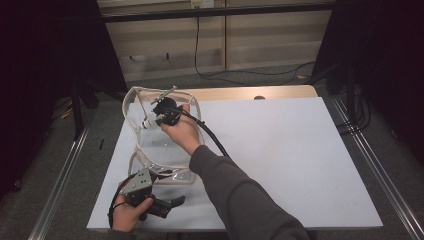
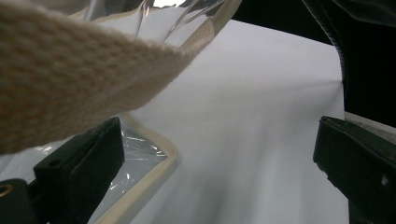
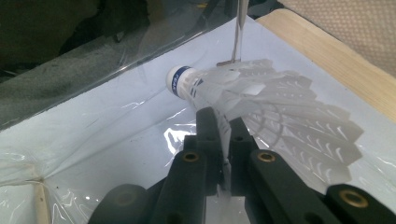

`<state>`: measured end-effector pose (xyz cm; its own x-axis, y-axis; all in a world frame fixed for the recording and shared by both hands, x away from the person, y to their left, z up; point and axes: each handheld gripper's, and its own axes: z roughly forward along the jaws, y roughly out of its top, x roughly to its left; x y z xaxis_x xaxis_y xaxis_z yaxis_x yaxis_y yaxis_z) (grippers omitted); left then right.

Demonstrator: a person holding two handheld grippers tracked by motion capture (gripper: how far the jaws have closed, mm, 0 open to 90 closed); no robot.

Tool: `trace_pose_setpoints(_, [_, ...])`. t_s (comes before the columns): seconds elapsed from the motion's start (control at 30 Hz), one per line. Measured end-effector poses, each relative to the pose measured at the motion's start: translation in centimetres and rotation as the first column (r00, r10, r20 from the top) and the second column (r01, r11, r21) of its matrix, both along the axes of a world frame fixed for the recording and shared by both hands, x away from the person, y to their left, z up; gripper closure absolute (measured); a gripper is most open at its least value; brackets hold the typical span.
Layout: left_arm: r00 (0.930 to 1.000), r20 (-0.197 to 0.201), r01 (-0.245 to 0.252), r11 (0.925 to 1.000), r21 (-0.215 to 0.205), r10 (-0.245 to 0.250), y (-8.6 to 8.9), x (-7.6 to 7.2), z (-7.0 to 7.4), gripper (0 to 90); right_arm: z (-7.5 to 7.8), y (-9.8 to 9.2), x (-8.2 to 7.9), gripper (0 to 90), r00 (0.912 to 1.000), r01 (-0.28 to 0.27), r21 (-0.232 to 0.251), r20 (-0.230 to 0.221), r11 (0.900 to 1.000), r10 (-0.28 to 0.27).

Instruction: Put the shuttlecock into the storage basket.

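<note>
Your right tool [image 3: 223,140] grips the white feathered shuttlecock [image 3: 261,98] by its skirt, already inside the clear plastic beige-trimmed bag [image 1: 150,145]; release left. Left tool [image 2: 215,177] open beside bag's edge

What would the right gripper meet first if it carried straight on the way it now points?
Probably the clear bag's far wall. The right gripper, shut on a shuttlecock, is inside the bag, and the shuttlecock's cork tip leads toward that transparent film. How wide the gap is stays unclear.
</note>
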<state>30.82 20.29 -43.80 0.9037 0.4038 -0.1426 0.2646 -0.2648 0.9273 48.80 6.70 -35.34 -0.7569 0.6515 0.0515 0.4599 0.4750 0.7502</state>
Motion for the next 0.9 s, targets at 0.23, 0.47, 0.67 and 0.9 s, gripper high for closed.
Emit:
trace_pose_setpoints(0.23, [1.0,-0.002,-0.001,1.0,0.002,0.001,0.01,-0.01,-0.01,2.0,-0.3,-0.11,0.09,87.7,1.0,0.001,-0.002,-0.002,1.0,-0.001])
trace_pose_setpoints(0.47, [1.0,-0.002,-0.001,1.0,0.002,0.001,0.02,-0.01,-0.01,1.9,-0.37,-0.05,0.1,87.6,1.0,-0.005,-0.008,-0.004,1.0,0.005])
trace_pose_setpoints(0.67, [1.0,-0.001,-0.001,1.0,0.002,0.001,0.03,0.0,-0.01,2.0,-0.5,-0.02,0.16,87.6,0.9999,-0.014,-0.016,-0.003,1.0,0.014])
trace_pose_setpoints(0.9, [1.0,0.0,0.0,1.0,0.003,0.0,0.03,0.01,-0.02,2.0,-0.84,0.23,0.25,49.1,0.9999,0.003,-0.021,0.012,1.0,-0.003])
